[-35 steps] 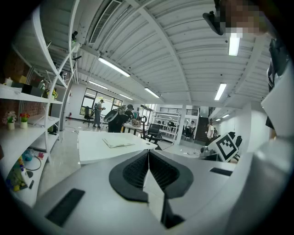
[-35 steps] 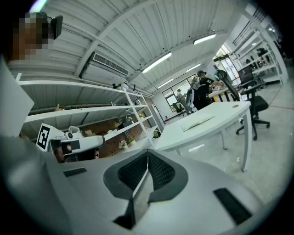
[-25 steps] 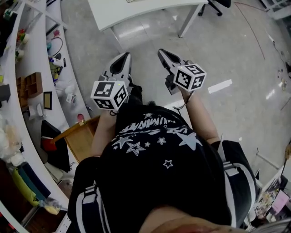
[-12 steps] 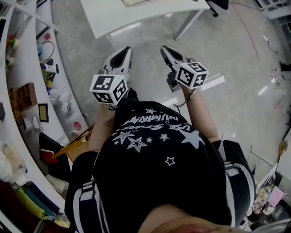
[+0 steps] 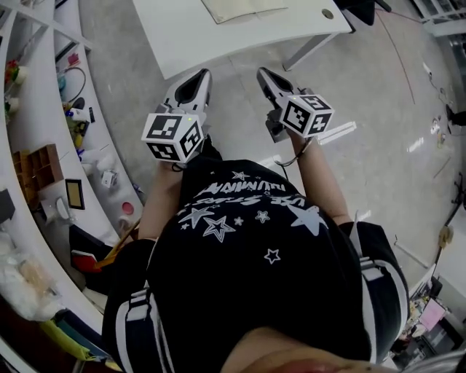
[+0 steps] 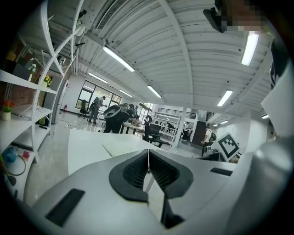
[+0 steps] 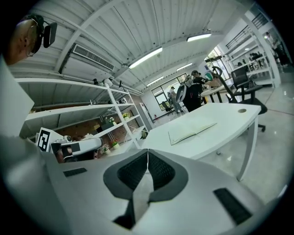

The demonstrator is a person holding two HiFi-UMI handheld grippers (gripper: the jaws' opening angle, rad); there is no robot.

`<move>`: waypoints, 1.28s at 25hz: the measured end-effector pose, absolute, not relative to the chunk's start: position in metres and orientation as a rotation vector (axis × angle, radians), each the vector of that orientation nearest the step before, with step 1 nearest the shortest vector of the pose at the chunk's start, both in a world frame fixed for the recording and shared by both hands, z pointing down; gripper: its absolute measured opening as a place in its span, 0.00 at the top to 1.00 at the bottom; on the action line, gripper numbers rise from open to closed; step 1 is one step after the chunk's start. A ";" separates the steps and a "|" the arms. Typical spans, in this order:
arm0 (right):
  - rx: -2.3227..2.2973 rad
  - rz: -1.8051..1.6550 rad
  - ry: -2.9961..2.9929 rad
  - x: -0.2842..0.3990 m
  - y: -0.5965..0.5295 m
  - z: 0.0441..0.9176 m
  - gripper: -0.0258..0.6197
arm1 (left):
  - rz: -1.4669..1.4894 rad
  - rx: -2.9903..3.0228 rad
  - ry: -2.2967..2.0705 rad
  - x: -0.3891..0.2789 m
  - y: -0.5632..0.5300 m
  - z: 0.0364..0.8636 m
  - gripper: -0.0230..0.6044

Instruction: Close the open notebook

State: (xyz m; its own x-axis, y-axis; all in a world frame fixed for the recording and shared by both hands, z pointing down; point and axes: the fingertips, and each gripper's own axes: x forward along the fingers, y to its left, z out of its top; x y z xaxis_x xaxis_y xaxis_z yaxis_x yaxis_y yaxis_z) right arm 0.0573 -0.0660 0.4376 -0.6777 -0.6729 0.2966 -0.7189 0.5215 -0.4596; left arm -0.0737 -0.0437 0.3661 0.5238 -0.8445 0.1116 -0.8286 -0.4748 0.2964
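Note:
An open notebook (image 5: 242, 8) lies flat on a white table (image 5: 189, 40) at the top of the head view; in the right gripper view the notebook (image 7: 191, 131) shows pale pages on the tabletop ahead. My left gripper (image 5: 198, 75) and right gripper (image 5: 263, 73) are held side by side over the floor, just short of the table's near edge. Both are shut, jaws meeting in a thin line, nothing between them. In the left gripper view the left gripper (image 6: 148, 150) points at the table (image 6: 92, 149).
Curved white shelving (image 5: 36, 138) with small items runs down the left. A table leg (image 5: 309, 49) slants at the right, near an office chair (image 5: 364, 9). Glossy grey floor (image 5: 378, 131) spreads to the right. People stand far off in the room.
The table and notebook have come nearer, sliding down into the head view. Both grippers stayed shut and side by side as I moved towards the table.

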 end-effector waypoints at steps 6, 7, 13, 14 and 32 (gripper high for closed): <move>1.242 0.877 -2.638 0.030 -0.105 0.438 0.95 | -0.077 2.456 -1.364 -0.100 -0.079 0.365 0.94; 1.245 0.876 -2.636 0.025 -0.112 0.438 0.95 | -0.080 2.458 -1.360 -0.105 -0.085 0.364 0.94; 1.232 0.870 -2.620 -0.013 -0.148 0.444 0.95 | -0.089 2.454 -1.350 -0.136 -0.117 0.368 0.94; 1.239 0.858 -2.623 -0.019 -0.153 0.441 0.95 | -0.086 2.452 -1.348 -0.142 -0.121 0.370 0.94; 1.347 0.761 -2.481 -0.011 -0.197 0.471 0.94 | -0.022 2.398 -1.301 -0.162 -0.157 0.403 0.94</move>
State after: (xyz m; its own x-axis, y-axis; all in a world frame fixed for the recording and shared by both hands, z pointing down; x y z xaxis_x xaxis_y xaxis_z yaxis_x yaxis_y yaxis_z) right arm -0.0107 -0.1974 0.4714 -0.5568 -0.7163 0.4205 -0.8289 0.4465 -0.3369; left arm -0.1617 -0.1566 0.4035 0.5645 -0.8061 0.1777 -0.7995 -0.4804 0.3605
